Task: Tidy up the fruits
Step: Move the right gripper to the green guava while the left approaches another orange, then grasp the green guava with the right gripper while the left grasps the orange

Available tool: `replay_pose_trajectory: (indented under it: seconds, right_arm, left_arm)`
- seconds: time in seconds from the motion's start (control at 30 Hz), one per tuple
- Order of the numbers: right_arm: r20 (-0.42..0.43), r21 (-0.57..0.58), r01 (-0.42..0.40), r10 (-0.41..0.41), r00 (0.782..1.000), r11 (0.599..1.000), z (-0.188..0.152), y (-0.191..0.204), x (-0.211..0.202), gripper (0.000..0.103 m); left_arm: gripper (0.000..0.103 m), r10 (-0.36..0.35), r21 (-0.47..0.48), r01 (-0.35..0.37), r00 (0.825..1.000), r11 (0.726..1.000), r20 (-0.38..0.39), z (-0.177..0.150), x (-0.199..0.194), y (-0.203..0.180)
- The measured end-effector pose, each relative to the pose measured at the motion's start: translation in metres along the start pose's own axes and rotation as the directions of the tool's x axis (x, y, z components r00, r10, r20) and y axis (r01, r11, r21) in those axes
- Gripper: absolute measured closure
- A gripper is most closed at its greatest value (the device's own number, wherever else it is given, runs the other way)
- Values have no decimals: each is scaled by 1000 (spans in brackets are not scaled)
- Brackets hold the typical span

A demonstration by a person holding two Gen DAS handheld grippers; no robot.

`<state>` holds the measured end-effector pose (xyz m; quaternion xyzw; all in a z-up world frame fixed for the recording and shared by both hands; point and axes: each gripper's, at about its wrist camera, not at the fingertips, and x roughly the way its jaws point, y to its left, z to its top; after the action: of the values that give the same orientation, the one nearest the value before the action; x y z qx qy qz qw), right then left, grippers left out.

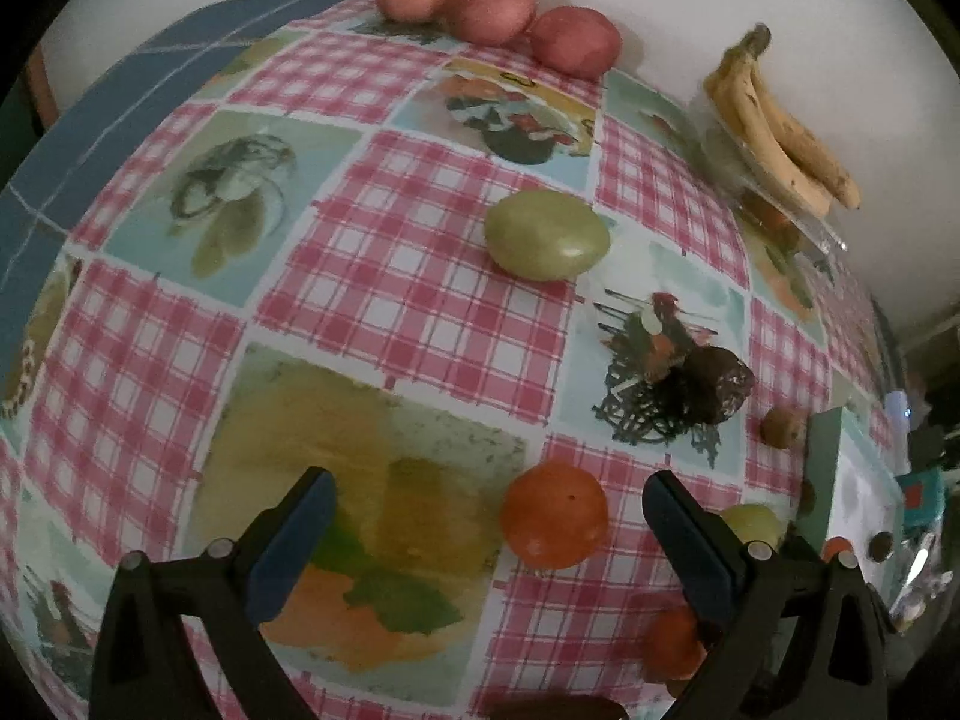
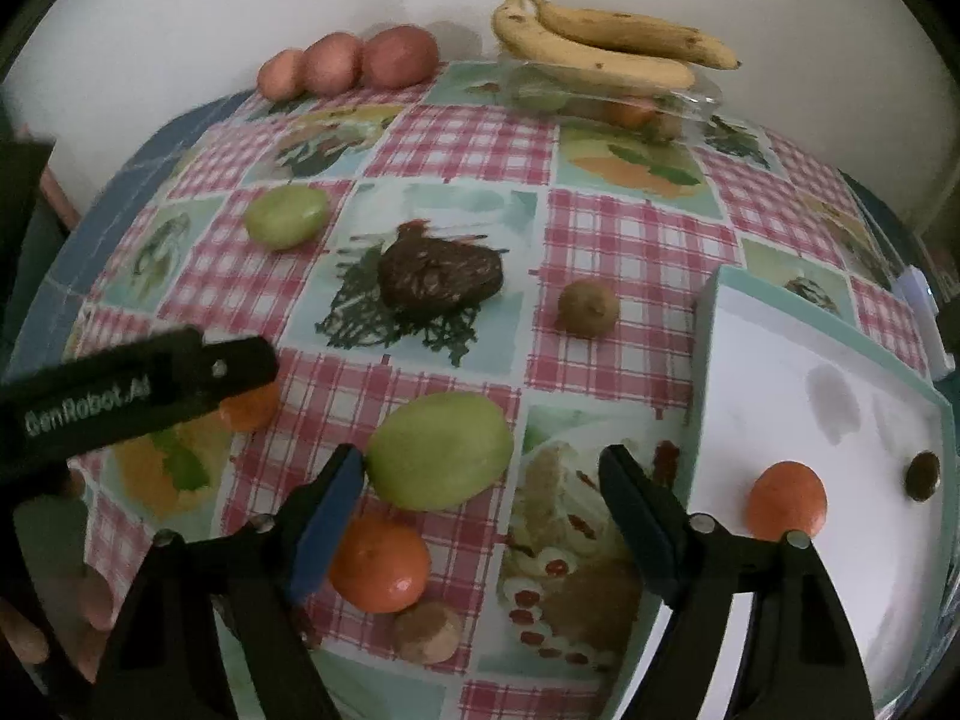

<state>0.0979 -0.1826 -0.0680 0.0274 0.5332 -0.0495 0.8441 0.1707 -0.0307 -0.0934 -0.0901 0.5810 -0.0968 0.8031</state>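
Both my left hand-held gripper and right hand-held gripper are spread, holding nothing. One orange sits in the white tray; apples, oranges, kiwi remain scattered on the worktop.

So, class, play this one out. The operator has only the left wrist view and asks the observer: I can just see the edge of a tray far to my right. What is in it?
Observer: The white tray holds an orange fruit near its front.
Operator: Anything else in there?
Observer: A small dark round thing by the tray's right rim, too small to name.
Operator: And what is the other gripper doing?
Observer: The right gripper is open. A green fruit lies on the cloth between its fingers, close to the left one, not gripped.
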Motion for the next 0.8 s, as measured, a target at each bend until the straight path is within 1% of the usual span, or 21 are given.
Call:
replay_pose_trajectory:
  seconds: [0.03,0.07,0.13,0.23,0.3,0.37,0.43,0.5,0.8]
  right_arm:
    - [-8,-10,12,-13,1000,1000,-1,0,2,27]
    - [-13,-9,19,-19,1000,1000,-2,0,4,28]
    - [-17,20,6,-5,1000,1000,-2,-5,6,28]
    - [-22,37,-15,16,1000,999,-2,-9,8,28]
    - [-19,31,-15,16,1000,999,-2,-8,9,28]
    - [-19,25,-17,18,1000,1000,-2,-7,11,28]
    - [-19,27,-25,26,999,999,-1,-7,13,28]
    - [-23,38,-36,37,999,999,-1,-8,16,28]
    - [-10,37,-35,35,999,999,2,-7,18,28]
  left_arm:
    - [0,17,16,-17,1000,1000,-4,0,2,-3]
    - [0,35,27,-35,999,999,-2,0,4,-5]
    - [1,78,49,-78,997,996,6,0,7,-9]
    - [1,118,53,-119,993,991,20,2,9,-8]
    - [1,130,55,-131,991,990,26,3,11,-5]
    - [3,153,65,-155,988,986,37,3,12,-6]
    - [5,202,101,-206,978,973,48,1,15,-7]
    - [6,198,102,-203,979,974,56,0,14,-5]
    - [9,193,108,-204,976,973,105,-9,10,3]
